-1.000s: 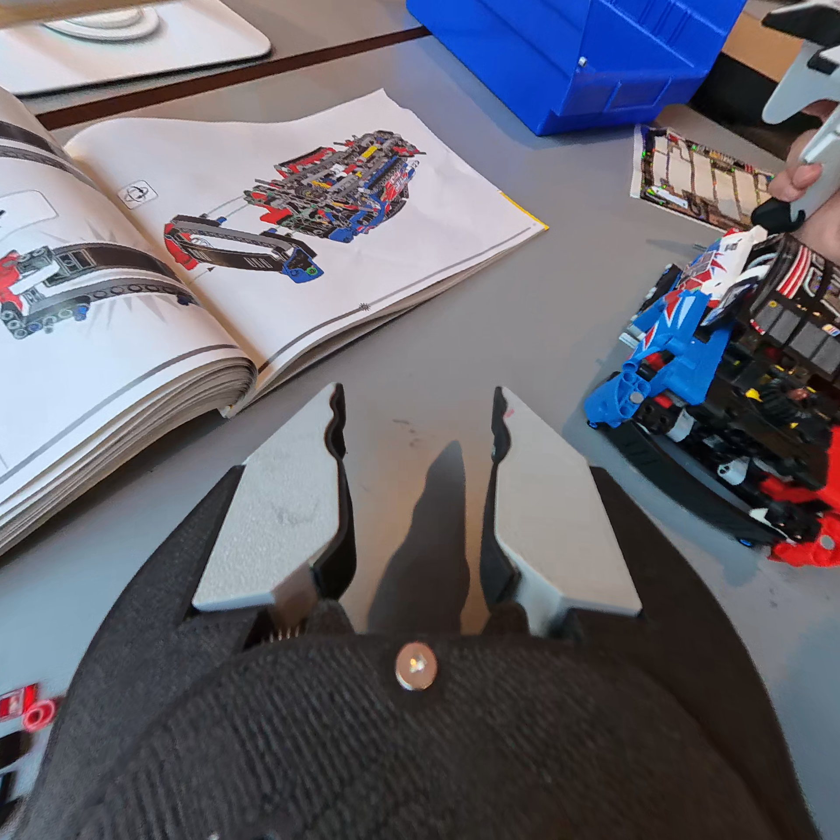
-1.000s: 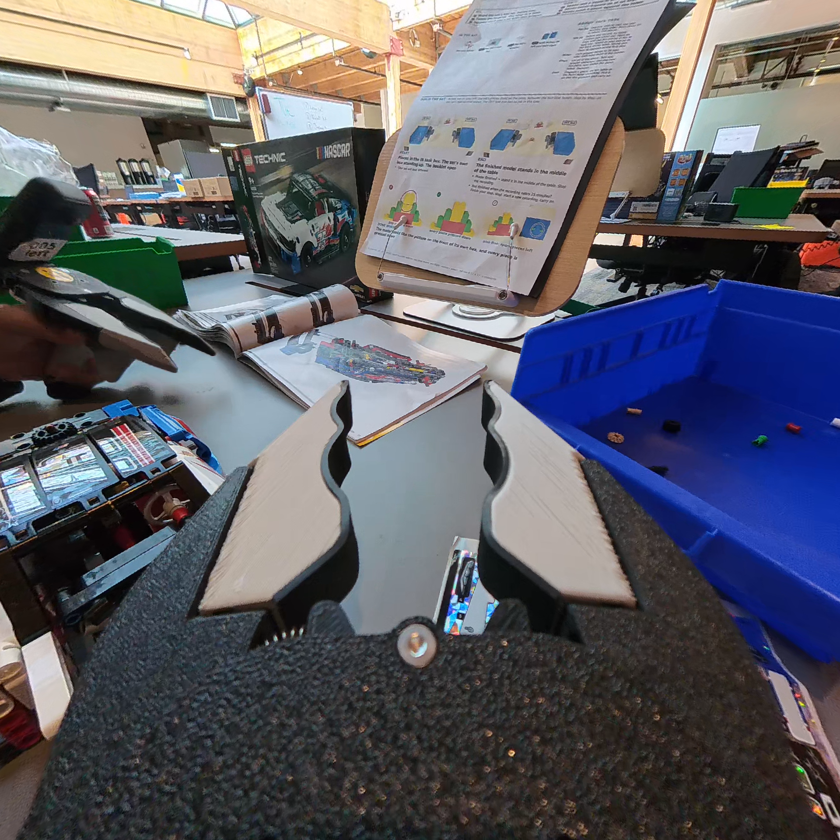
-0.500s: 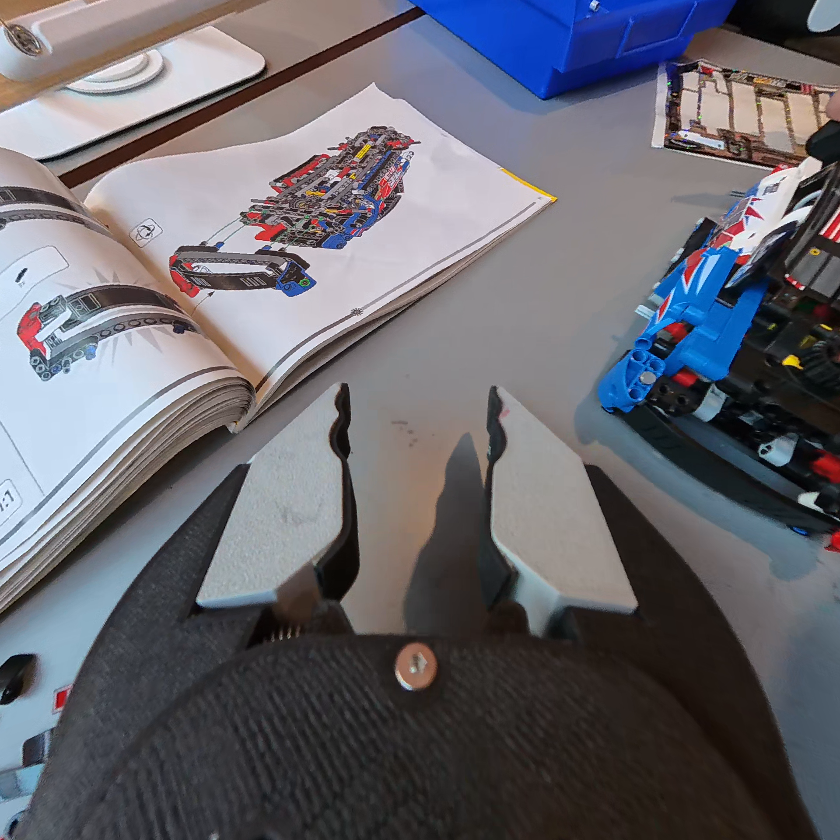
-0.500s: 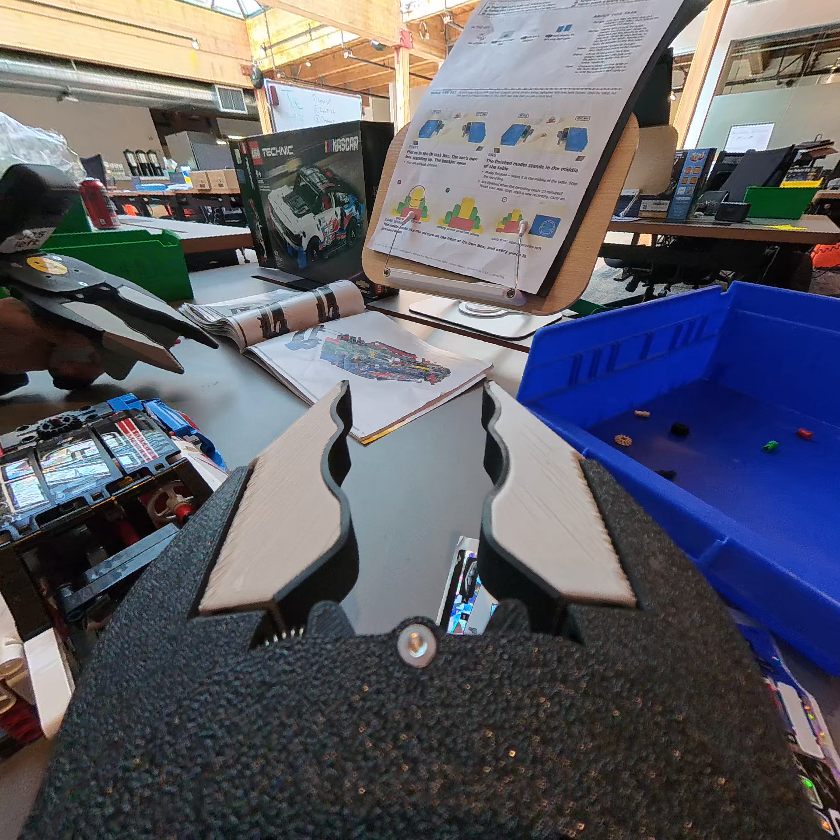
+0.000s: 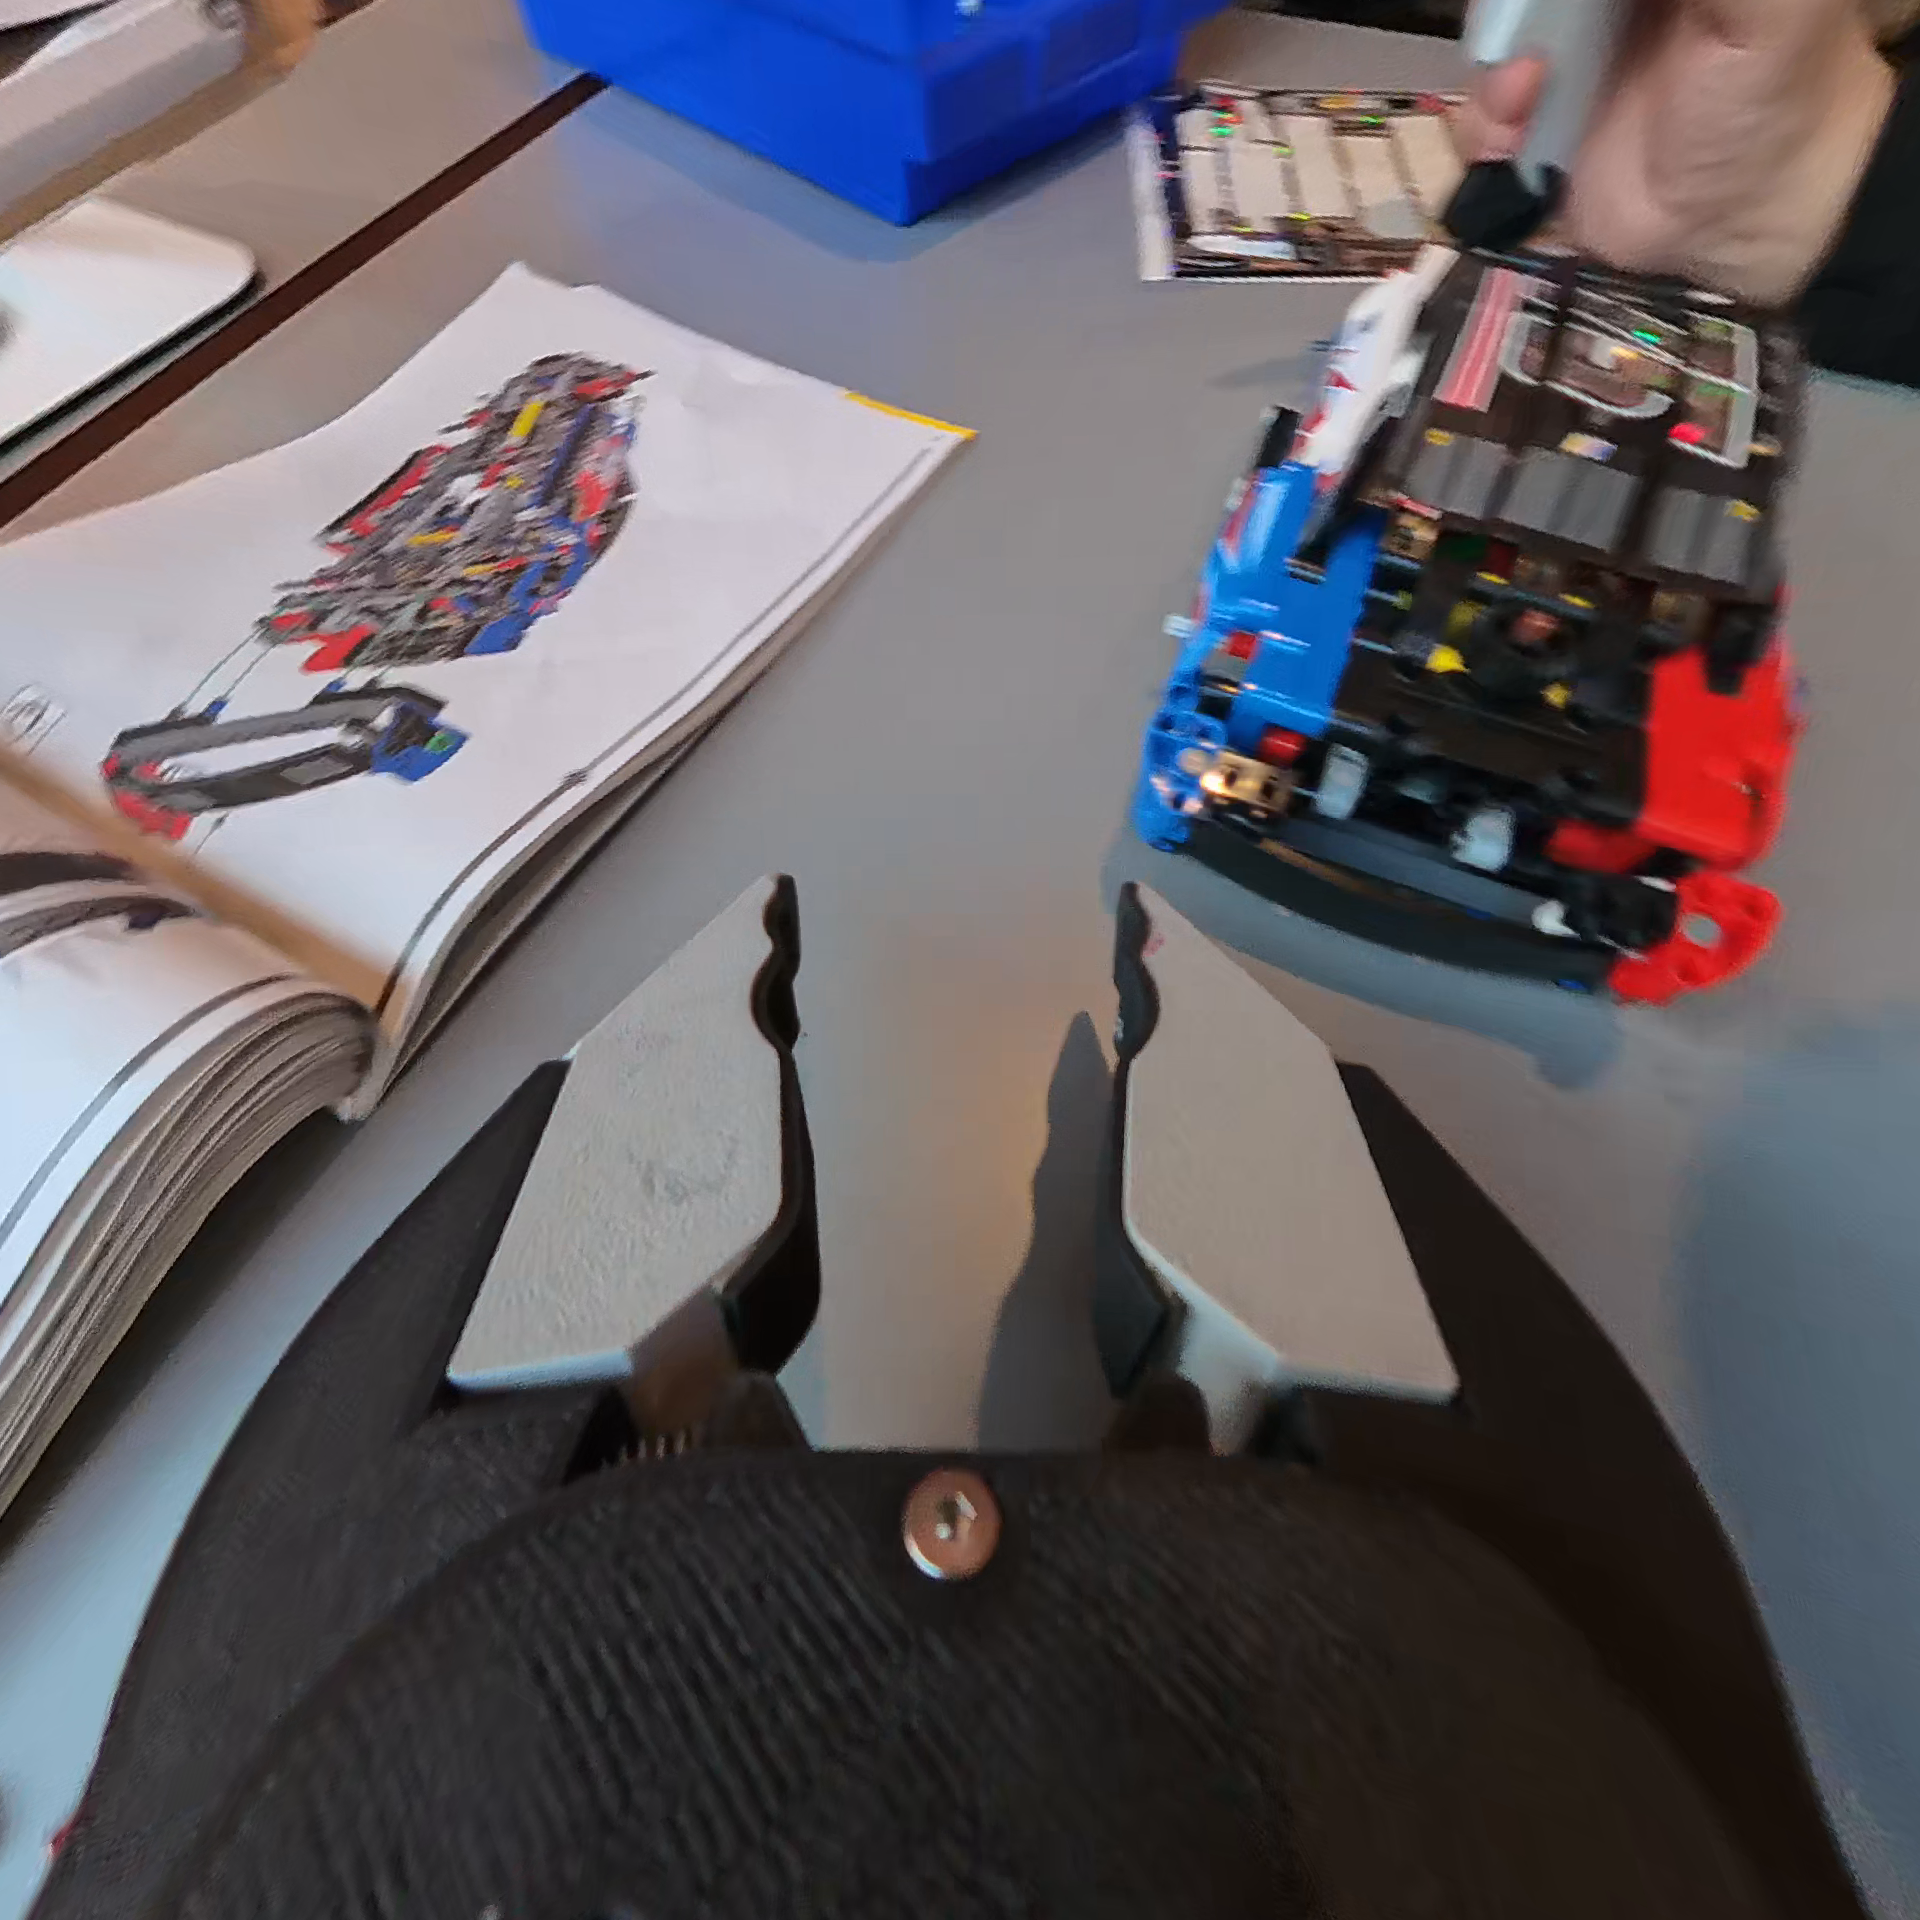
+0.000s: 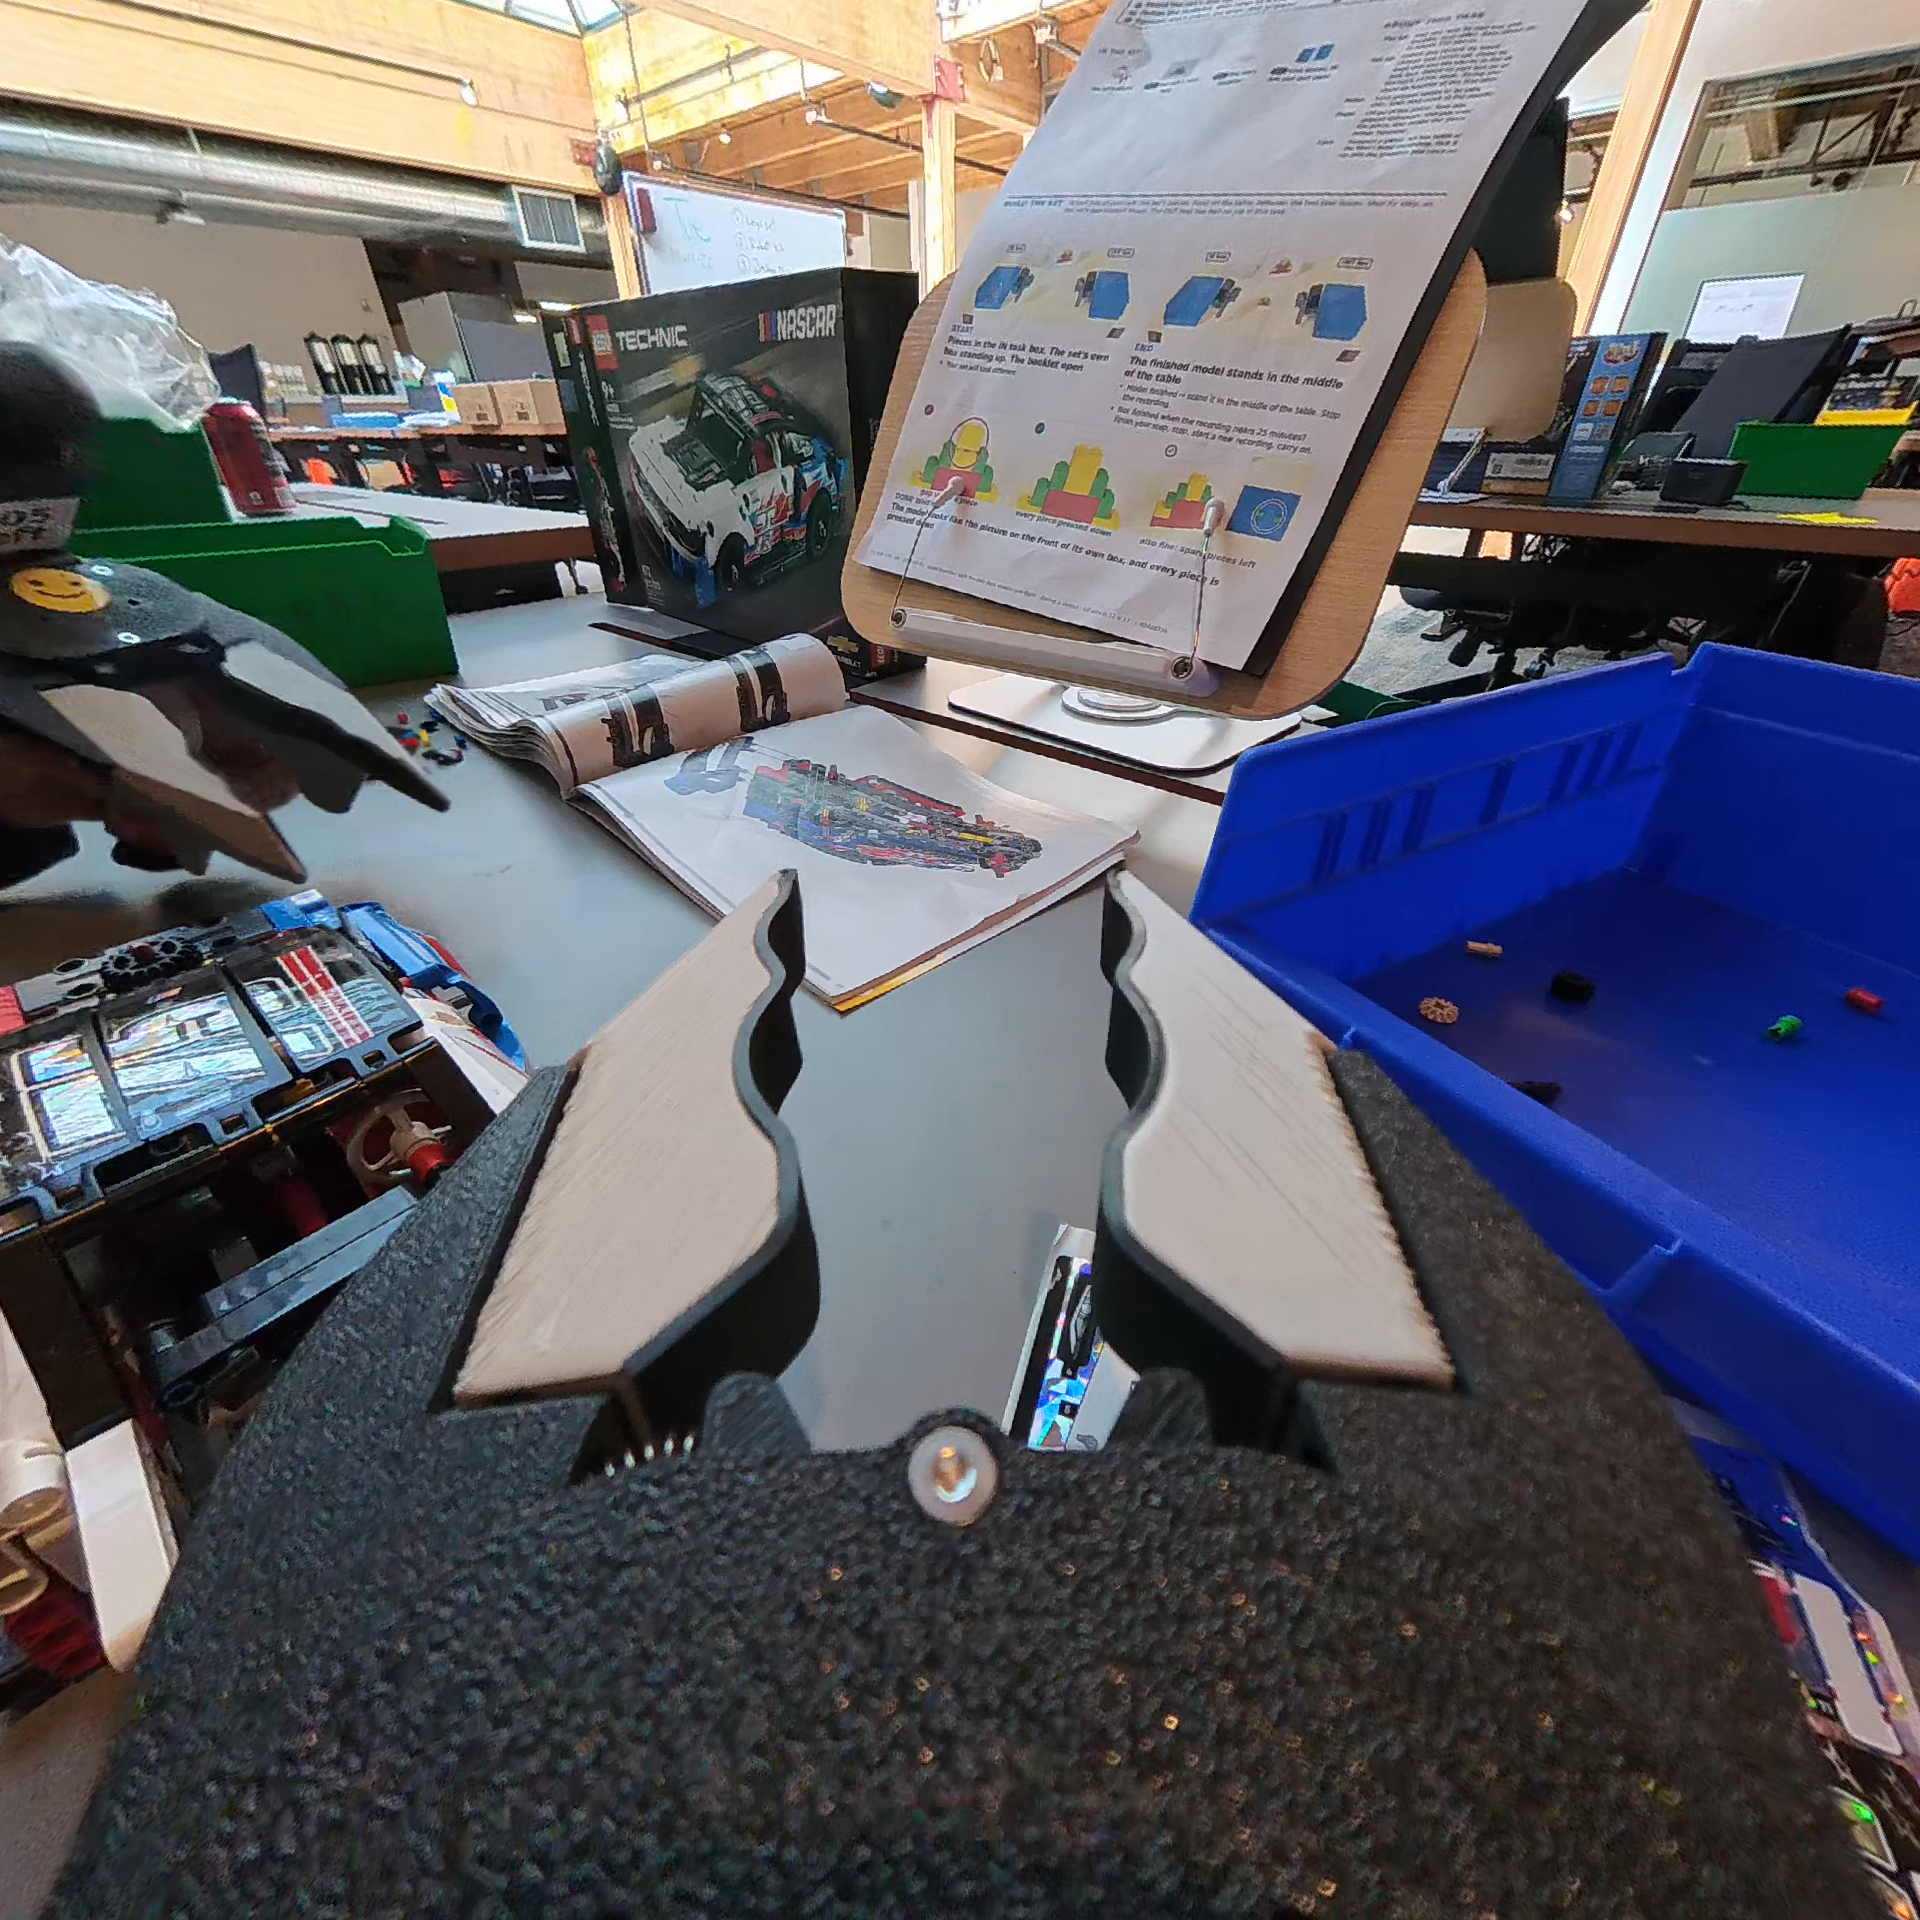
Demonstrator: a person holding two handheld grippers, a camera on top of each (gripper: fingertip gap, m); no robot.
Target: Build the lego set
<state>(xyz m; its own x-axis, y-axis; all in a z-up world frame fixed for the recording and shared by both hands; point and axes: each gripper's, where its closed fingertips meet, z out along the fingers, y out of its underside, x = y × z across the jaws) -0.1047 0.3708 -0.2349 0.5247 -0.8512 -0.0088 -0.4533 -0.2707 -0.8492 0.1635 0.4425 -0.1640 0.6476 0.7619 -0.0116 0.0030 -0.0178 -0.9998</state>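
Observation:
The partly built lego car [image 5: 1475,675], blue, red and black with a stickered black top, stands on the grey table to the right of my left gripper [image 5: 956,914]. That gripper is open and empty above bare table. The car also shows at the left of the right wrist view [image 6: 197,1081]. My right gripper [image 6: 951,914] is open and empty, held above the table between the car and a blue bin [image 6: 1621,1039]. The left gripper also shows in the right wrist view [image 6: 208,769], hovering just beyond the car. The open instruction booklet [image 5: 468,582] lies at the left.
The blue bin holds several small loose pieces [image 6: 1569,987]. A sticker sheet [image 5: 1288,177] lies beyond the car. A paper sheet on a wooden stand [image 6: 1174,416], the set's box [image 6: 727,447] and a green bin [image 6: 270,592] stand at the back. A hand [image 5: 1714,156] holds the right gripper. The left gripper's tips are roughly 30 cm from the right gripper's.
My left gripper has swung right, so the car now sits fuller in its view. The right gripper has shifted slightly. Both stay open.

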